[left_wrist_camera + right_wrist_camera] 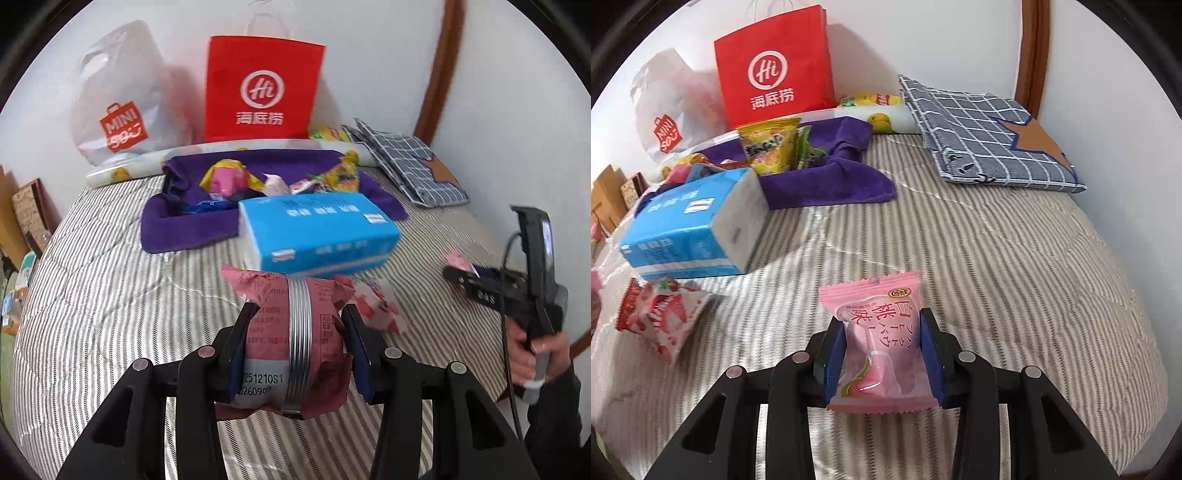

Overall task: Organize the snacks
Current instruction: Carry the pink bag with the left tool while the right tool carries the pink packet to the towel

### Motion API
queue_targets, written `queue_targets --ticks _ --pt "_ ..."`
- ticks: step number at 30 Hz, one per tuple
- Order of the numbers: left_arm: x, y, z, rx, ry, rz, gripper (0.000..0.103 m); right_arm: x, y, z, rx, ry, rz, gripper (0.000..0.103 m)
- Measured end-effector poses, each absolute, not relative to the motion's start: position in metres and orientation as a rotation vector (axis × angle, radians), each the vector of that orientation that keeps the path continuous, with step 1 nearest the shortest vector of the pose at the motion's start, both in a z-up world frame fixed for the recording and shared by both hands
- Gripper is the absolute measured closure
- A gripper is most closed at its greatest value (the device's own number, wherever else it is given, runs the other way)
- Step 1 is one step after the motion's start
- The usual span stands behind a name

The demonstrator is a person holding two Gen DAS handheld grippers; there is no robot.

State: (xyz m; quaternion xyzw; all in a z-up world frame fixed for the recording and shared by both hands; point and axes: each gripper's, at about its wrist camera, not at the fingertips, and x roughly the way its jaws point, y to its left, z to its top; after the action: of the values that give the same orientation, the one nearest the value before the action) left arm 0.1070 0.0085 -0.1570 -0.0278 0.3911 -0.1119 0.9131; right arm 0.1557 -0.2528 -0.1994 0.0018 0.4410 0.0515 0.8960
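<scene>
Dark-pink snack packet (pixel 291 343) clamped in left gripper (pixel 295 350), peach candy (pixel 881 345) clamped in right gripper (pixel 882 354); carry both forward over tissue pack (pixel 317 232) into purple cloth tray (pixel 166 218), keeping grips firm.

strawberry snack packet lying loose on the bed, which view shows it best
The right wrist view: the strawberry snack packet lies unobstructed on the striped bedding below the blue tissue pack. In the left wrist view it is blurred and partly hidden behind the held pink packet.
</scene>
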Motion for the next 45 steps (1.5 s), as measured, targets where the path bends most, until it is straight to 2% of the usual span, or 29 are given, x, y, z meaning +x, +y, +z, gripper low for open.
queue_targets --ticks 24,45 --pt "0.161 0.022 -0.107 -0.124 0.773 -0.214 0.057 0.171 -0.176 -0.087 -0.021 0.732 0.279 0.067" --pt "0.222 0.043 -0.075 -0.149 0.742 -0.182 0.057 0.238 -0.148 -0.064 -0.059 0.701 0.272 0.067"
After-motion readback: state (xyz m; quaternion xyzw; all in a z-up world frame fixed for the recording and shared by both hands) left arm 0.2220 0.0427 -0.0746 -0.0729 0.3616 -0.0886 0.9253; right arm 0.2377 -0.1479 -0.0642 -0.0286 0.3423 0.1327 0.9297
